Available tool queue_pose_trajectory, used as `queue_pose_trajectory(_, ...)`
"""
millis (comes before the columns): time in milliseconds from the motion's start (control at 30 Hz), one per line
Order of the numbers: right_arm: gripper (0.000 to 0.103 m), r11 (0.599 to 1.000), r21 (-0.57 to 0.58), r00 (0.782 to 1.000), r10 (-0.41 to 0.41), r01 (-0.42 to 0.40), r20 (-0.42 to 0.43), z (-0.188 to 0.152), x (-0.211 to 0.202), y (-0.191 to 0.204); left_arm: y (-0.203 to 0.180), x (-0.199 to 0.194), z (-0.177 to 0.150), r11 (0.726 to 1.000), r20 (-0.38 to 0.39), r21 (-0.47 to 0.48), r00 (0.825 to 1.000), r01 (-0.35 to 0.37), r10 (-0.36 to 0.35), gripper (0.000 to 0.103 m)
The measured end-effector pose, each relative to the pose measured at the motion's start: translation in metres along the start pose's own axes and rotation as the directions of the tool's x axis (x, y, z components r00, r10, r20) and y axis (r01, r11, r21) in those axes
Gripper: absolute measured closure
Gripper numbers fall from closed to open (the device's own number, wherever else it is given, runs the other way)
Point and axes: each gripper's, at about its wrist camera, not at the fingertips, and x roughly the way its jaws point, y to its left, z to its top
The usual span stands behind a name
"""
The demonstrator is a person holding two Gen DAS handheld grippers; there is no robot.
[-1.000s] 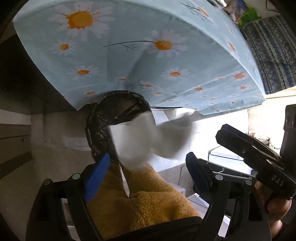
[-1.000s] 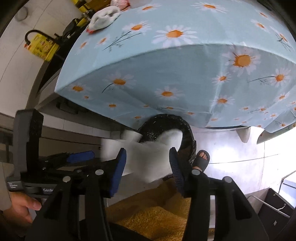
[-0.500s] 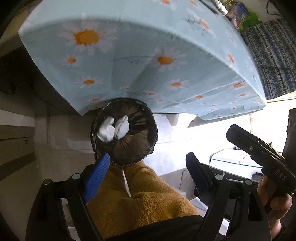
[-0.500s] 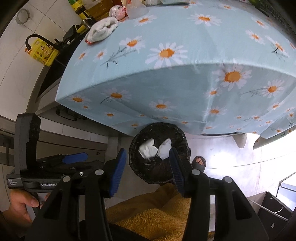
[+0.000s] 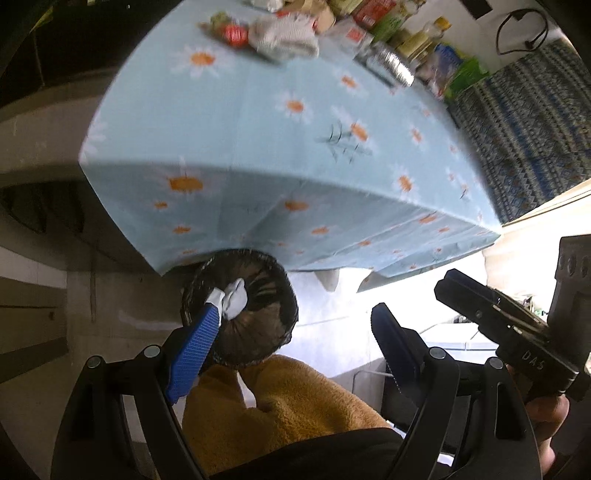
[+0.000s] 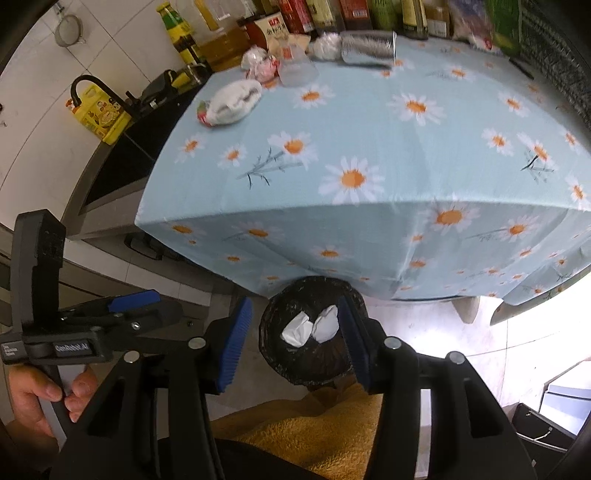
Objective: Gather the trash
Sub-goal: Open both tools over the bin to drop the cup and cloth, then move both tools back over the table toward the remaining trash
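Observation:
A black-lined trash bin [image 6: 306,332] stands on the floor below the table edge, with two white crumpled tissues [image 6: 312,325] inside. It also shows in the left wrist view [image 5: 240,306], with the tissues [image 5: 232,297] in it. My right gripper [image 6: 295,339] is open and empty above the bin. My left gripper [image 5: 291,347] is open and empty, to the bin's right. On the daisy tablecloth [image 6: 369,147] lie a crumpled white wrapper [image 6: 231,101], a pink wrapper [image 6: 260,64], a clear plastic cup [image 6: 297,70] and a foil can [image 6: 367,48].
Bottles and jars [image 6: 314,14] line the table's far edge. A yellow oil jug [image 6: 98,114] stands by a black stove at left. A yellow towel [image 6: 314,435] lies across the person's lap below the grippers. A patterned blue cloth [image 5: 524,144] hangs at right.
The white tissues dropped from the grippers into the bin. Both grippers then rose and tilted up, bringing the tabletop and its items into view.

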Motion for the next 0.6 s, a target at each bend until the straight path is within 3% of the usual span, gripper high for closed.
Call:
queue_pose_trajectory(333, 0.047, 0.998, -0.024, 0.996, -0.051, 0.053, 0.074, 0.012, -0.025, 0.001, -0.013, -0.035, 0.018, 0.998, 0.091, 0.062, 0.995, 0.022, -0.028, 0.021)
queue_pose_trajectory(600, 0.036, 0.995, -0.063, 0.988, -0.066, 0.076, 0.14, 0.049, -0.036, -0.012, -0.025, -0.046, 0.051, 0.997, 0.145, 0.074, 0.989, -0.019, 0.009, 0.021)
